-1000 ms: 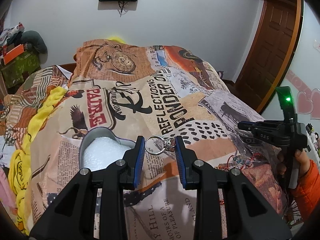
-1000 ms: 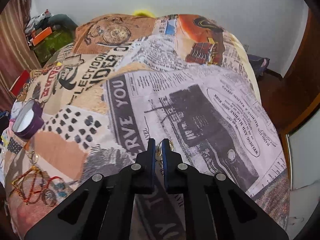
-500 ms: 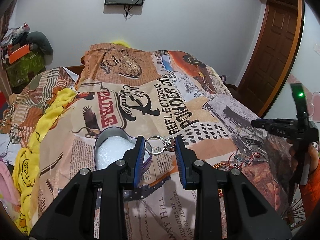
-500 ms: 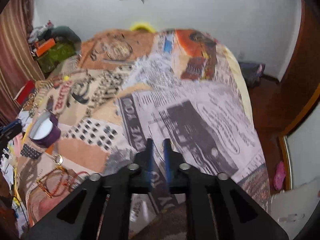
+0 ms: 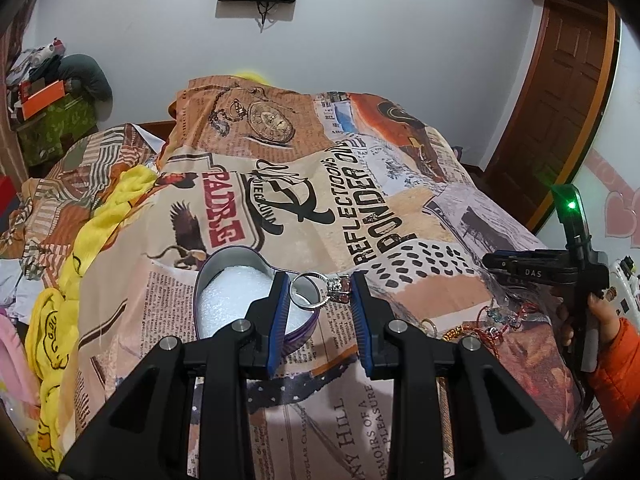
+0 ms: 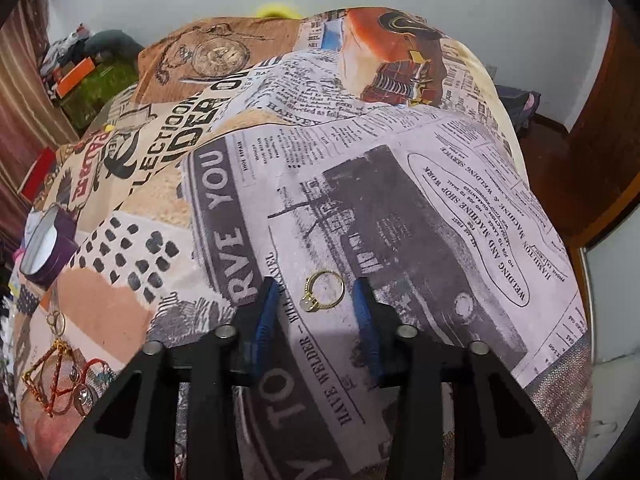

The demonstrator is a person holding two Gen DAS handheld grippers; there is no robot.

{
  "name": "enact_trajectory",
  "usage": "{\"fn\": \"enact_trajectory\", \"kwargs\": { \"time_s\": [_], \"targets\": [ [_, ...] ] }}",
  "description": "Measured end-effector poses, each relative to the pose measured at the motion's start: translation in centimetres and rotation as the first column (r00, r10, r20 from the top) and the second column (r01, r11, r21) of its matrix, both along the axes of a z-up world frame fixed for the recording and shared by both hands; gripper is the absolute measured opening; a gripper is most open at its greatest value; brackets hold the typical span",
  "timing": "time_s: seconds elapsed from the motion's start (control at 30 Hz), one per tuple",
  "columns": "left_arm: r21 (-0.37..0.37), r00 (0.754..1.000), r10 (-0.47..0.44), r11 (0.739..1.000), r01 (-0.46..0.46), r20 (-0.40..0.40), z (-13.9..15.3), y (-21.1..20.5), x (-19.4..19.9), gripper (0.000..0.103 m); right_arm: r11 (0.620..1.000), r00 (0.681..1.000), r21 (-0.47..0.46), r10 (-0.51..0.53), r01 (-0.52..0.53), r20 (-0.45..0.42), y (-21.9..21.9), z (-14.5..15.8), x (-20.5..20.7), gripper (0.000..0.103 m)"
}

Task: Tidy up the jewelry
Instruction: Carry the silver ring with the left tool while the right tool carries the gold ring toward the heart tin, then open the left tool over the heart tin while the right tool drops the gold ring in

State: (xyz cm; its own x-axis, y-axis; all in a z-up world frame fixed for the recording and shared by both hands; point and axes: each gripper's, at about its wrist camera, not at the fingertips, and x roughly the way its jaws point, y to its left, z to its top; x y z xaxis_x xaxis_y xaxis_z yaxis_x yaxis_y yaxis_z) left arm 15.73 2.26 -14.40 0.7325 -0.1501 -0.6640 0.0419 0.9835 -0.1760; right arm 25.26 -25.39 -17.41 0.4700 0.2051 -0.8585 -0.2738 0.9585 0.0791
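Note:
My left gripper is shut on a silver ring with a stone cluster, held just above the right rim of a purple heart-shaped box lined with white foam. My right gripper is open. A gold ring with a pale stone lies on the bedspread between its fingers. The purple box also shows at the far left of the right wrist view. My right gripper appears in the left wrist view, held by a hand in an orange sleeve.
A printed newspaper-pattern bedspread covers the bed. A pile of bracelets and rings lies at its left front, also in the left wrist view. A yellow blanket lies left. A wooden door stands right.
My right gripper has opened and the gold ring now lies on the bedspread between its fingers. My left gripper carried the silver ring closer over the purple box.

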Motion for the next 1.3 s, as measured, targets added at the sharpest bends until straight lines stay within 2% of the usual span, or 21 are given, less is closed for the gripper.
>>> {"fn": "enact_trajectory", "kwargs": {
  "time_s": [0.33,0.63,0.87,1.13,1.3],
  "targets": [
    [0.008,1.0,0.004,1.0,-0.004,0.007,0.1,0.2,-0.2,0.03,1.0,1.0,-0.004,0.0,0.0,0.028,0.2,0.9,-0.6,0.021],
    [0.015,0.998,0.03,0.999,-0.03,0.048,1.8,2.0,-1.1,0.03,0.995,0.982,0.042,0.079,-0.087,0.171,3.6,7.3,-4.3,0.021],
    [0.019,0.996,0.043,0.999,-0.045,0.072,3.2,3.6,-1.3,0.03,0.966,0.941,0.115,0.193,-0.232,0.278,9.2,11.9,-6.8,0.021],
    [0.008,0.996,0.058,0.998,-0.059,0.064,3.0,5.3,-1.0,0.03,0.933,0.914,0.145,0.276,-0.329,0.299,13.9,12.6,-7.5,0.021],
    [0.009,0.998,0.061,0.998,-0.062,0.033,1.8,6.3,-0.3,0.03,0.911,0.909,0.173,0.323,-0.374,0.264,17.3,11.2,-7.1,0.021]
  ]
}}
